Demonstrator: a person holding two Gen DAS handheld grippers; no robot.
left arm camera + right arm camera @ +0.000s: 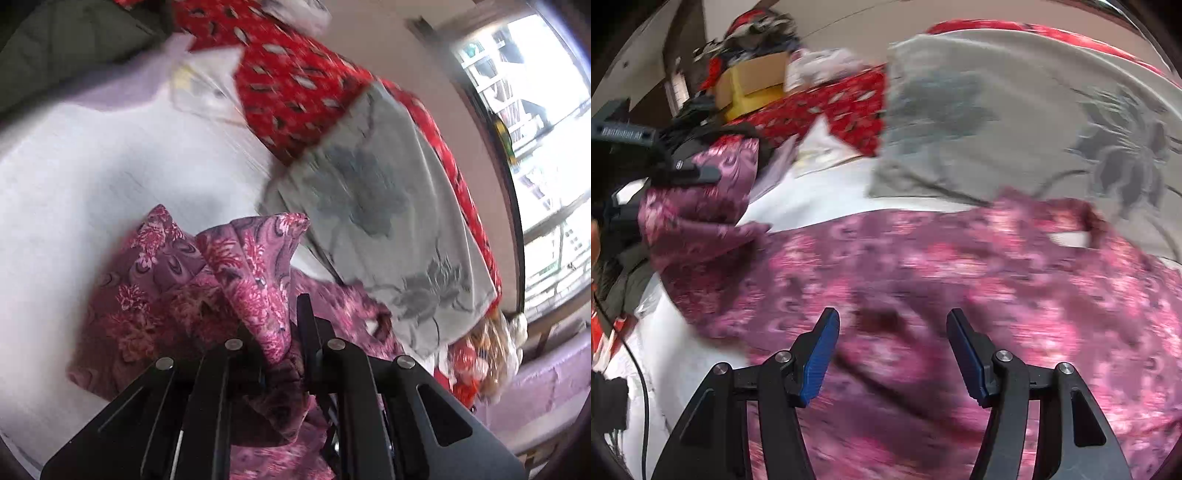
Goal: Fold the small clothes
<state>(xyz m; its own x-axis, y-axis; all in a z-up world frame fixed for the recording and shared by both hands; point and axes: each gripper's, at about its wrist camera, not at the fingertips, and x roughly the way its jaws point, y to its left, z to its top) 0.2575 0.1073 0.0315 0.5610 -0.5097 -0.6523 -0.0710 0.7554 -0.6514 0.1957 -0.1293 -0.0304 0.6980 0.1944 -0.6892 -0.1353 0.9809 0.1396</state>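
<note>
Pink-and-purple flowered garment (923, 280) lies spread on a white sheet (92, 177), taking up most of the right wrist view. One end of it is bunched and lifted at the left of that view.

Left gripper (284, 332): fingers close together, pinching a fold of the flowered garment (258, 273); cloth rises between the fingers and drapes back over them. From the right wrist view the same gripper (683, 171) shows at far left, clamped on the raised bunch.

Right gripper (892, 350): blue-padded fingers (822, 354) spread wide, nothing between them, poised just over the flat part of the garment. Whether the tips touch the cloth cannot be told; motion blur.

Surroundings:
- Grey cloth with dark flower print (388, 221) lies just beyond the garment, its near edge touching or overlapping it; same cloth (1015, 122) in the right view.
- Red patterned fabric (291, 85) behind and beside the grey cloth, also running along its far edge.
- Small white cloth or paper (207, 88) against the red fabric, blurred.
- Dark green quilted fabric (74, 40) at the upper left corner.
- Cardboard box (753, 85) with clothes piled on top (757, 29), past the red fabric.
- Window (546, 147) at right in the left view.
- Black cable (635, 369) trails over the sheet at lower left in the right view.
</note>
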